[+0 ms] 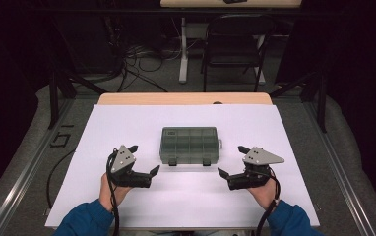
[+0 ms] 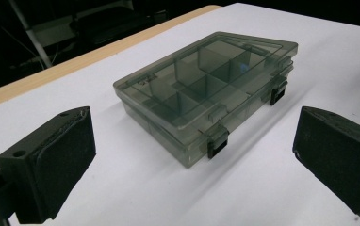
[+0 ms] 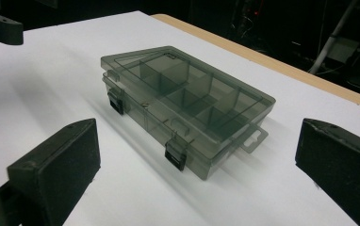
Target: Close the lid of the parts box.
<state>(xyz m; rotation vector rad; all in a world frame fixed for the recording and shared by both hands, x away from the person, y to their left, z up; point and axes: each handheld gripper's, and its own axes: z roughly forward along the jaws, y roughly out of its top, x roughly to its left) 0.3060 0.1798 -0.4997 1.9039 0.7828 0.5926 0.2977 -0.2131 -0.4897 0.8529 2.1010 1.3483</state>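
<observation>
We hold our left gripper (image 1: 144,158) and right gripper (image 1: 232,160) low over the white sheet (image 1: 127,123), one at each near corner of the box (image 1: 189,144), both with jaws spread wide and nothing between them. The smoky, see-through box lies flat and shut in the middle of the sheet, apart from both grippers, its long front edge turned toward us so that its latches face our hands. That placing looks deliberate: we judge each gripper is lined up on its own latch, ready to flip the pair and free the lid. By our count there is one box, two black latches (image 2: 217,142) on its front, one hang tab (image 3: 255,136) at its right end, and two grippers. Through the lid we see dividers forming two rows of small cells; their exact number we cannot tell, and none appears to hold anything.
</observation>
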